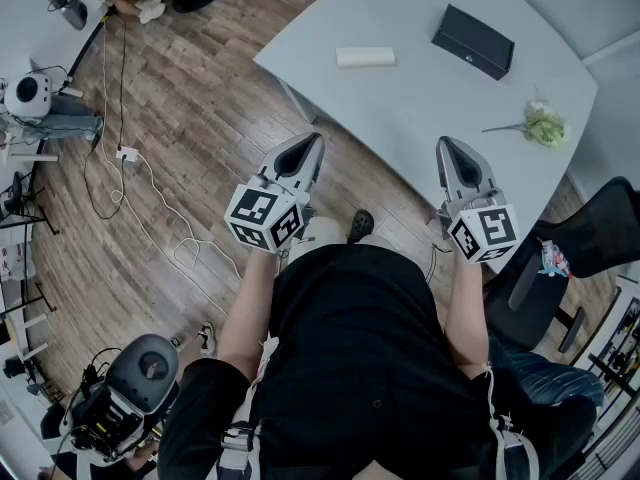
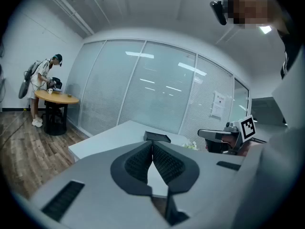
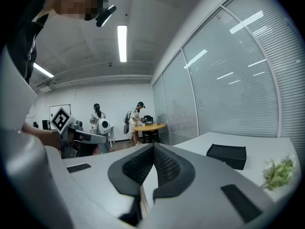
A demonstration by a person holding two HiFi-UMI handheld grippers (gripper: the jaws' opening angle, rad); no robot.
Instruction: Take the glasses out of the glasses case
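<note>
Fingers (image 2: 167, 166) together, empty, tipped slightly down

The person is wearing a black short-sleeved top (image 1: 360, 348), with white straps (image 1: 262, 360) hanging at the waist. The left gripper (image 1: 310, 144) and right gripper (image 1: 445, 149) are showing pale grey shells and black ribbed pads (image 2: 167, 163), each carrying a white cube (image 1: 265, 218) of black square markers.

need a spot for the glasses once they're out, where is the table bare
Widest bare patch: the near half of the table, from the white block and the black case down to the near edge. Smaller gap between block and case. Tightest by the green sprig at the right edge.
</note>
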